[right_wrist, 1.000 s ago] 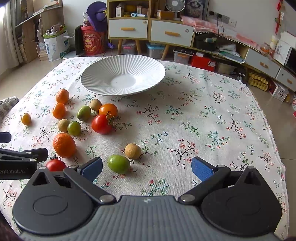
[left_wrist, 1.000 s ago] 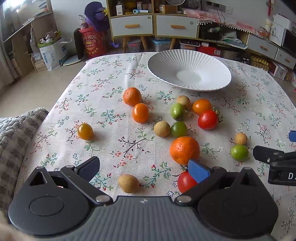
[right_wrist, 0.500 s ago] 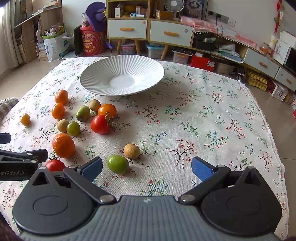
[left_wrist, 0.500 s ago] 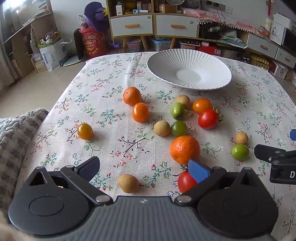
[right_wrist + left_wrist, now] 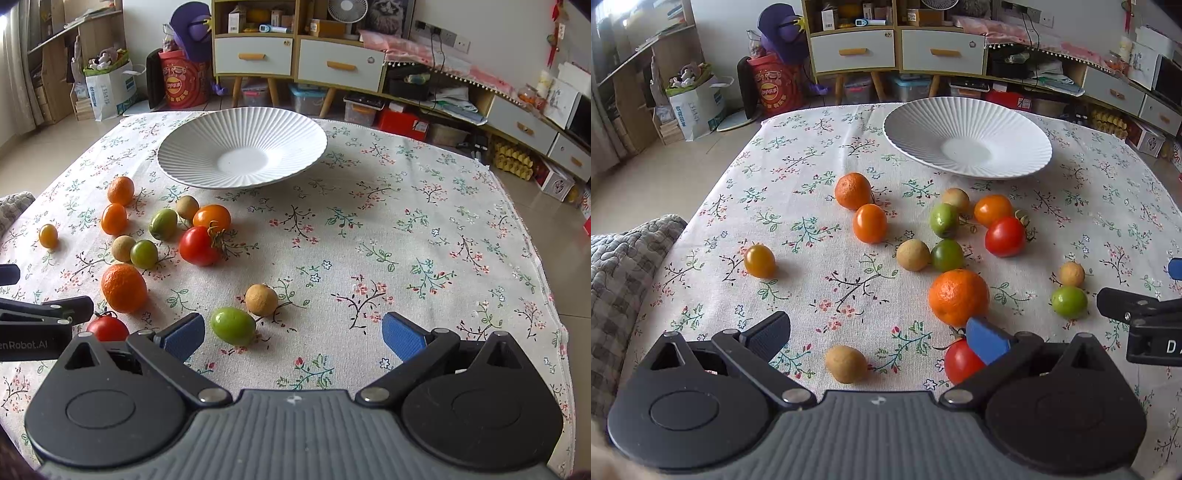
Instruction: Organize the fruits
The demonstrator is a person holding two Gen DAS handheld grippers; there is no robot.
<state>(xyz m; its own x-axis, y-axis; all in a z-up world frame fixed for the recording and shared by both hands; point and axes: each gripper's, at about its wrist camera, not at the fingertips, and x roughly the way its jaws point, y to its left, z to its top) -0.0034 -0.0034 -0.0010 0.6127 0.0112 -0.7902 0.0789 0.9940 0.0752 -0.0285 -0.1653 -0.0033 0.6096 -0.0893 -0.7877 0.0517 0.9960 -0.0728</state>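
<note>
Soft daylight from upper left, faint shadows, sharp focus, fisheye bending at edges.

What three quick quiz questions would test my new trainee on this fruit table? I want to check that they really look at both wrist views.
1. True or false: the white plate already holds fruit.
2. Which fruit lies nearest the right gripper? A) the big mandarin B) the green fruit C) the small yellow tomato
3. Fill in: in the left wrist view, the left gripper has one blue pad in front of a red ____.

Key
1. False; the plate is empty and all fruit lies on the tablecloth.
2. B
3. tomato
</note>
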